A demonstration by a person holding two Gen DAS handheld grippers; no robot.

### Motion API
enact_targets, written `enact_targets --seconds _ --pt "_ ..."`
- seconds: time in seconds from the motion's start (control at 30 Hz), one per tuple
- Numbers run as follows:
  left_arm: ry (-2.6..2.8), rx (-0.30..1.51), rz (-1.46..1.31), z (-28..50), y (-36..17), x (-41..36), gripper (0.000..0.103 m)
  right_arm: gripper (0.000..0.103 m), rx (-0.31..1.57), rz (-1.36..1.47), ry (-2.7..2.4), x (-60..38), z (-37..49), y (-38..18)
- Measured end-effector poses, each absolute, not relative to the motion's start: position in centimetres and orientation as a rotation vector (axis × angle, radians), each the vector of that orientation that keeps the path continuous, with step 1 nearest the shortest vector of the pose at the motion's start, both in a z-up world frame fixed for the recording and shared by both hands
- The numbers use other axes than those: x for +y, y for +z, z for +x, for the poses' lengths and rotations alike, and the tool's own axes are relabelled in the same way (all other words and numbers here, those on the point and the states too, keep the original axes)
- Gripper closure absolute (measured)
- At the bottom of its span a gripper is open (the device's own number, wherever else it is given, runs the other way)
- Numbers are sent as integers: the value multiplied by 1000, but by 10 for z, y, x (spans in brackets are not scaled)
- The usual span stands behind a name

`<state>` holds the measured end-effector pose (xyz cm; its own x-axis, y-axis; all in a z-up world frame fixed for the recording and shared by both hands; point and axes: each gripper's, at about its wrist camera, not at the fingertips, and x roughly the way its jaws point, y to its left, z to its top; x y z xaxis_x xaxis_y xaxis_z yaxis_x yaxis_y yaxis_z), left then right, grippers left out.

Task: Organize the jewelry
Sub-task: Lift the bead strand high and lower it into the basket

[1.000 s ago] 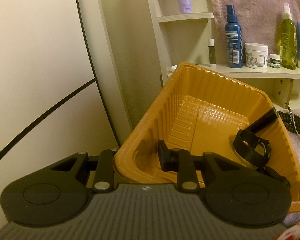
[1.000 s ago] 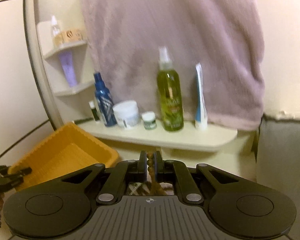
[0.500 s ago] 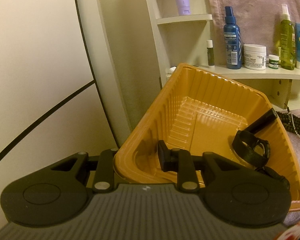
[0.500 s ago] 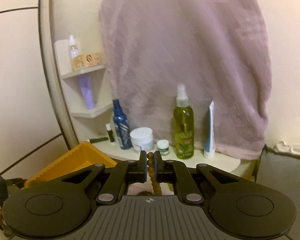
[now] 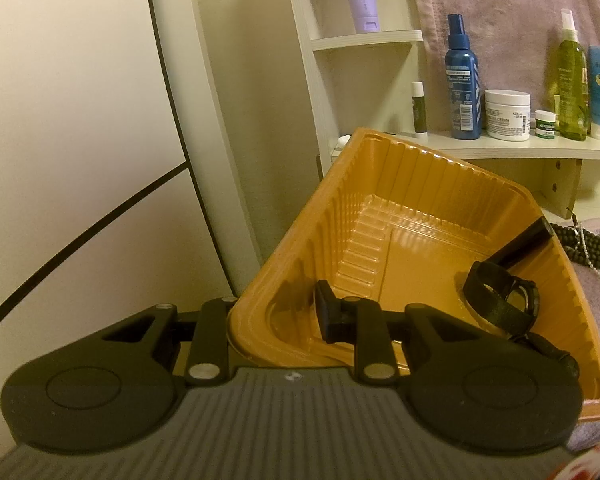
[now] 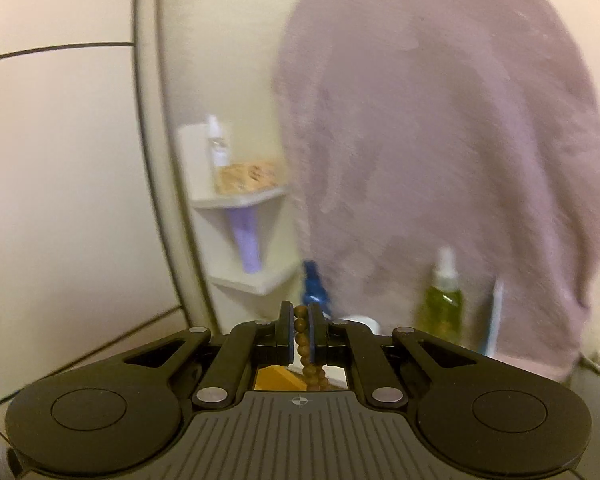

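Left gripper [image 5: 276,320] grips the orange tray's [image 5: 380,208] wall; a black watch [image 5: 500,304] lies inside. Right gripper [image 6: 300,332] pinches brown beads [image 6: 305,344].

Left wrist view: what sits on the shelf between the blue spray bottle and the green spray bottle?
A white cream jar and a small green-labelled jar stand between the blue spray bottle and the green spray bottle, seen in the left wrist view.
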<state>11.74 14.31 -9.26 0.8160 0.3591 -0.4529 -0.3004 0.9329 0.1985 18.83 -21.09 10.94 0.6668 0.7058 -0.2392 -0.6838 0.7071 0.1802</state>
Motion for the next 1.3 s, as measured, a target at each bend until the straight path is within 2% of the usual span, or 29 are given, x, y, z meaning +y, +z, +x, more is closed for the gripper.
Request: enact_targets --seconds 0.47,0.8,1.3 --pt "350 510 121 119 -92 143 80 96 330 68 1009 -128 201 116" --pt "345 509 117 117 -92 143 81 96 407 56 1108 -69 205 89" --pt "338 518 109 120 -90 146 81 96 537 25 1102 -42 227 44"
